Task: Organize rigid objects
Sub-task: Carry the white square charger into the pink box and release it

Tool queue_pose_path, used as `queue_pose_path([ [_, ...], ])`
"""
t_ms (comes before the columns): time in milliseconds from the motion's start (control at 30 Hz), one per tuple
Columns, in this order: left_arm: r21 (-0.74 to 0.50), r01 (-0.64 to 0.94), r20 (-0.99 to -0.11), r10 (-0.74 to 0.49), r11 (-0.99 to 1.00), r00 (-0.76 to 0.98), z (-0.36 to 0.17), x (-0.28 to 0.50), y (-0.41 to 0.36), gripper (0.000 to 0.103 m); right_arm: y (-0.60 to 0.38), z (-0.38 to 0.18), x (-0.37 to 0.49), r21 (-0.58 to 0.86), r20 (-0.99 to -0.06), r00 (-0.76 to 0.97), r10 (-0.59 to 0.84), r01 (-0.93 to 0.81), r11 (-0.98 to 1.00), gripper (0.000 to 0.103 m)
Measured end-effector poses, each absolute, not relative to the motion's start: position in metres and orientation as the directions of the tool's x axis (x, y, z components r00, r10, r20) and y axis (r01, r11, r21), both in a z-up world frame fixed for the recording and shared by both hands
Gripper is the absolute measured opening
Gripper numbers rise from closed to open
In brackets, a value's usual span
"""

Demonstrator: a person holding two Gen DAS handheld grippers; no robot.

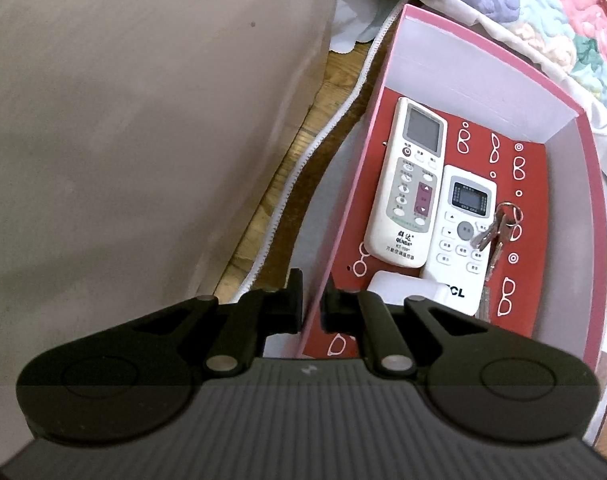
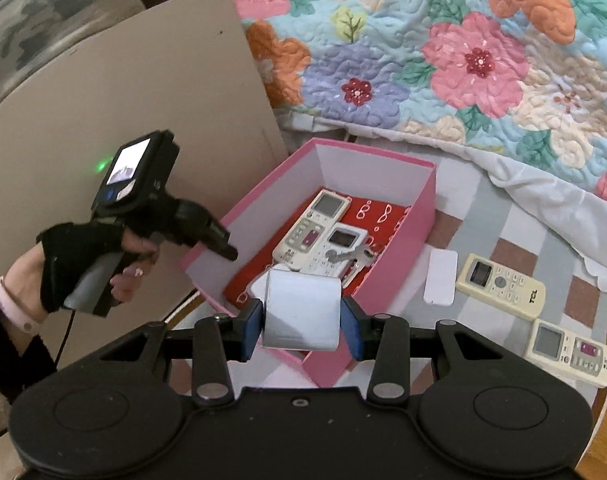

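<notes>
A pink box (image 2: pixel 395 276) with a red patterned floor (image 1: pixel 527 280) holds two white remotes (image 1: pixel 407 184) (image 1: pixel 461 236) and a bunch of keys (image 1: pixel 493 232). My left gripper (image 1: pixel 311 300) is shut on the box's left wall (image 1: pixel 335 216); it also shows in the right wrist view (image 2: pixel 227 250). My right gripper (image 2: pixel 301 320) is shut on a white rectangular block (image 2: pixel 303 312), held over the box's near end. The block's corner shows in the left wrist view (image 1: pixel 399 290).
Outside the box on the striped cloth lie a white flat block (image 2: pixel 440 277), a cream TCL remote (image 2: pixel 501 286) and another remote (image 2: pixel 571 352). A brown board (image 2: pixel 123 128) stands to the left. A floral quilt (image 2: pixel 463 48) lies behind.
</notes>
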State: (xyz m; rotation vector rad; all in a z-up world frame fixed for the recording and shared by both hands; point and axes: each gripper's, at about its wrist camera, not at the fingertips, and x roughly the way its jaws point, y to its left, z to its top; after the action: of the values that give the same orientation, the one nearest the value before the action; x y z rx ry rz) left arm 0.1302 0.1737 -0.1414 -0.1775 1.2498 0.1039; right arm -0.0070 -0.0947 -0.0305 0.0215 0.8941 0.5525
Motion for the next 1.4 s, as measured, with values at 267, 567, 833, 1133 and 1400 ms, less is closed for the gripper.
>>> queue_pose_path([
  [267, -0.030, -0.119, -0.936, 0.014, 0.993, 0.351, -0.141, 0.124, 0.166, 0.008, -0.078, -0.040, 0.022, 0.228, -0.749, 0.510, 0.422, -0.400, 0.888, 0.047],
  [567, 0.014, -0.073, -0.925, 0.040, 0.997, 0.378, -0.141, 0.120, 0.160, 0.009, -0.054, -0.036, 0.056, 0.126, -0.763, 0.525, 0.378, -0.452, 0.883, 0.047],
  [833, 0.021, -0.071, -0.916, 0.048, 0.997, 0.398, -0.141, 0.116, 0.159, 0.009, -0.028, -0.079, 0.120, 0.130, -0.830, 0.472, 0.298, -0.355, 0.926, 0.047],
  [1133, 0.066, -0.061, -0.919, 0.085, 0.996, 0.384, -0.141, 0.117, 0.153, 0.010, -0.022, -0.101, 0.128, 0.071, -0.890, 0.403, 0.212, -0.337, 0.939, 0.048],
  [1400, 0.087, -0.072, -0.919, 0.108, 0.994, 0.380, -0.141, 0.116, 0.151, 0.011, -0.061, -0.074, 0.101, 0.223, -0.810, 0.475, 0.344, -0.294, 0.930, 0.051],
])
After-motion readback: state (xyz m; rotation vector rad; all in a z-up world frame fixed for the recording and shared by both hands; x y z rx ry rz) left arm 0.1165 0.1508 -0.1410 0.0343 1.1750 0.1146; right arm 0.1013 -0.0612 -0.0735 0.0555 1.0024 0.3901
